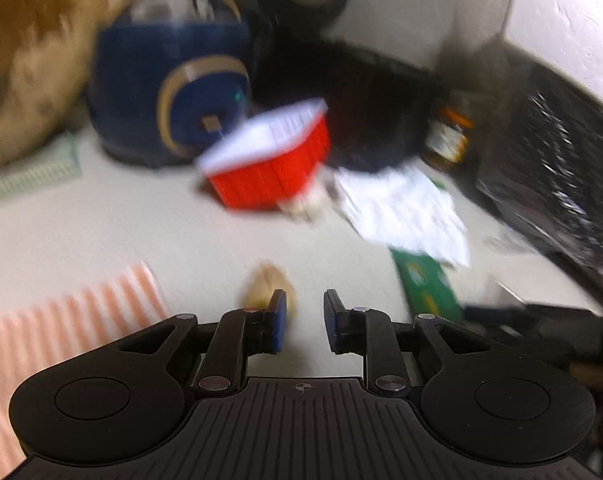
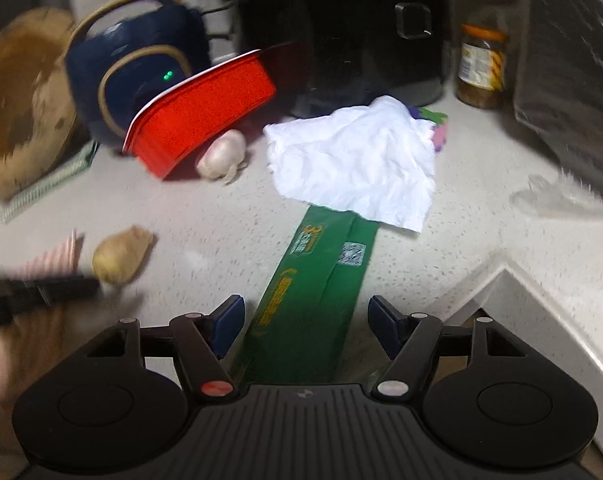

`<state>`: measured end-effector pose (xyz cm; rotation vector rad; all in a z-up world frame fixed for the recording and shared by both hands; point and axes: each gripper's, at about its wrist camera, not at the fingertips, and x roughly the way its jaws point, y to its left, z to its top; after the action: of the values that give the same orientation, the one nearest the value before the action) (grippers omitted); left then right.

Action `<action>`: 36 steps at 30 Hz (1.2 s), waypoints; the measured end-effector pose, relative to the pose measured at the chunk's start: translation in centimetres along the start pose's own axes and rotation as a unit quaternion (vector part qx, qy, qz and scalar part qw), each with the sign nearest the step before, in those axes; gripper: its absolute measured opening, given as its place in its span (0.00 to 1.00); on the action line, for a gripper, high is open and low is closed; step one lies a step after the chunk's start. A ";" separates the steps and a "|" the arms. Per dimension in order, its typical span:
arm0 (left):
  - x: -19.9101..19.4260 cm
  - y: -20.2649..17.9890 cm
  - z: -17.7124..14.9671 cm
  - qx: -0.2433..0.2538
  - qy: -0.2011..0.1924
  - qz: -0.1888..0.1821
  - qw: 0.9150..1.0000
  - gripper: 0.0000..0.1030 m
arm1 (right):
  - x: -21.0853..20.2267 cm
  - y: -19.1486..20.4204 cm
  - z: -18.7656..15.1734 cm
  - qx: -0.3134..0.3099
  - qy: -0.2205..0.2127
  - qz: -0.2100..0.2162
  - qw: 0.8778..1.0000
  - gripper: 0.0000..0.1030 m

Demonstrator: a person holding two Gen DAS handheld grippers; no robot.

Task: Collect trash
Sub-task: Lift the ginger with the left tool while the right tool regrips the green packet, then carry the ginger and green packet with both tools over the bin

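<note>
Crumpled white tissue [image 2: 353,160] overlapping far end of flat green wrapper [image 2: 313,300]

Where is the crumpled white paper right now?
The white paper lies on the counter centre-right in the right wrist view, over the far end of the green box, with the garlic to its left.

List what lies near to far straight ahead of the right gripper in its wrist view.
Right gripper, open, then long green cardboard box → crumpled white paper napkin lying over the box's far end → large black pot.
</note>
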<state>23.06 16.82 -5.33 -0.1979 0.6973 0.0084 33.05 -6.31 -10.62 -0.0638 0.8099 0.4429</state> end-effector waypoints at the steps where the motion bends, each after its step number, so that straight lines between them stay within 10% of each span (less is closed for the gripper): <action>1: 0.3 -0.2 0.2 0.011 -0.011 0.019 1.000 0.24 | 0.1 0.3 -0.1 -0.009 -0.001 -0.003 1.000 0.67; 13: 6.1 -0.9 -0.4 0.042 0.049 0.056 0.996 0.47 | -0.4 1.2 -1.2 -0.053 -0.012 -0.006 0.999 0.69; 29: 7.1 2.7 0.0 -0.021 0.040 -0.002 0.999 0.44 | 0.2 1.3 -0.4 -0.032 -0.012 -0.001 0.999 0.70; 32: 6.9 2.8 -0.1 -0.015 0.046 -0.018 0.999 0.43 | -0.1 1.6 -0.2 -0.023 -0.007 -0.009 1.000 0.42; 36: 6.7 2.9 -0.1 -0.009 0.059 -0.042 0.997 0.41 | -2.4 1.8 0.1 0.029 -0.021 0.016 0.999 0.28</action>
<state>27.91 19.22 -10.15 -0.2472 0.8062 -0.0780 30.95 -5.53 -8.62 0.0124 0.7832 0.4489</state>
